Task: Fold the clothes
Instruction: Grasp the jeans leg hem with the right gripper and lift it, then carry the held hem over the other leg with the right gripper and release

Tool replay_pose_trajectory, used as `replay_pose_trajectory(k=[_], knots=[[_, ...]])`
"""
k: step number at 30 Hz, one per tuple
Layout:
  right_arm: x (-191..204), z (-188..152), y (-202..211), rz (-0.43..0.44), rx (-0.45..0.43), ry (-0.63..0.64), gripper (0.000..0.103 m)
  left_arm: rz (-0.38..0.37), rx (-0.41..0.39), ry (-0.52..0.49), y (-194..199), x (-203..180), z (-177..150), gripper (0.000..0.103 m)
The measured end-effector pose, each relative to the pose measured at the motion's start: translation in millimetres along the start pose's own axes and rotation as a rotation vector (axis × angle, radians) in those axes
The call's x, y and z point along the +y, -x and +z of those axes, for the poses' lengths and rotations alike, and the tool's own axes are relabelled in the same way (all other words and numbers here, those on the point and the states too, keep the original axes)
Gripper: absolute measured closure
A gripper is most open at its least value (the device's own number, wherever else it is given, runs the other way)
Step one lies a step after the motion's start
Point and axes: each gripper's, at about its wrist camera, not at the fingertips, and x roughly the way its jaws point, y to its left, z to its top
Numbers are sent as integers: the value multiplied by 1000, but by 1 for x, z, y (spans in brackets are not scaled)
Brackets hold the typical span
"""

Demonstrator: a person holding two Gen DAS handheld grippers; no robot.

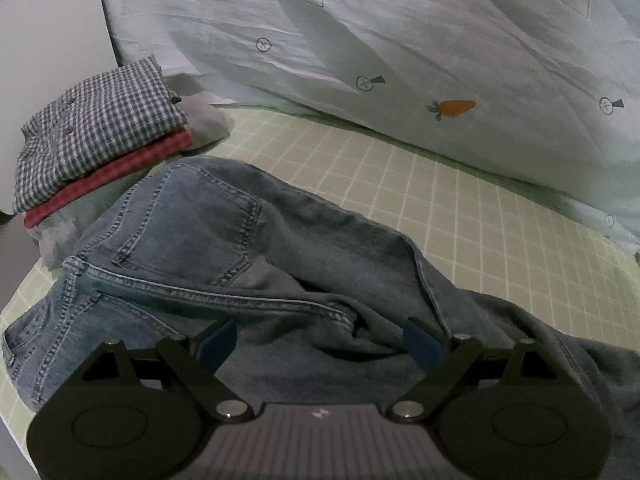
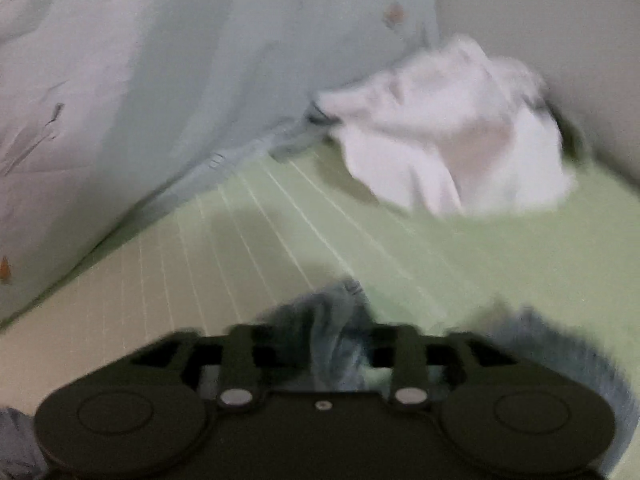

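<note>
Left hand-held gripper (image 1: 320, 344) spread wide over jeans (image 1: 240, 248); right hand-held gripper (image 2: 340, 352) pinches denim above green grid sheet (image 2: 280, 248)

right view blurred, white garment (image 2: 452, 136) indistinct

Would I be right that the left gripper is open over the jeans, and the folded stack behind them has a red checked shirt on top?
Not quite: in the left wrist view the blue checked shirt tops the stack, with the red one beneath. The left gripper is indeed open over the jeans.
</note>
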Motion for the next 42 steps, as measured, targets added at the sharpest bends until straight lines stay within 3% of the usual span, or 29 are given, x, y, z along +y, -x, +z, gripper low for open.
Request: replay_pose_trajectory(k=[4,7,11,14,18,20,22,24,26,28,30,35,38,41,42], knots=[[-26,-29,1,66,58,-205,54,6,18,8,-3,2,1,12],[-42,-50,-1,162,98,-398,52,-3,31,-5,-5,-2,0,12],[-47,-70,3,238,98,-585,48,-17,24,-38,-3,-7,-1,12],[-52,-74,12,270,41,-669,44,-17,20,-46,-1,-8,0,12],[-51,-76,23,282,-20,-665,32,-8,27,-29,-3,-5,0,12],[-45,-77,26,256,-8,-620,27,-8,31,-22,-3,-3,1,12],[-35,-78,31,206,-11,-555,9,-15,27,-23,-3,-4,1,12],[-24,-80,39,193,-41,-479,2,-27,16,-37,0,-5,0,11],[-15,-78,45,235,-59,-415,2,-41,5,-64,1,-9,-2,6],[-11,-76,47,298,-41,-431,1,-63,-1,-90,2,-12,-3,5],[-7,-75,39,367,23,-458,0,-97,0,-110,3,-16,-5,5],[-10,-90,-1,413,248,-569,2,-132,-6,-165,5,-26,-8,5],[-18,-103,-17,458,320,-701,8,-133,-11,-181,7,-27,-9,5],[-22,-111,-27,470,350,-787,26,-132,-13,-180,8,-25,-9,5],[-24,-112,-29,476,356,-805,37,-131,-13,-177,9,-23,-9,5]])
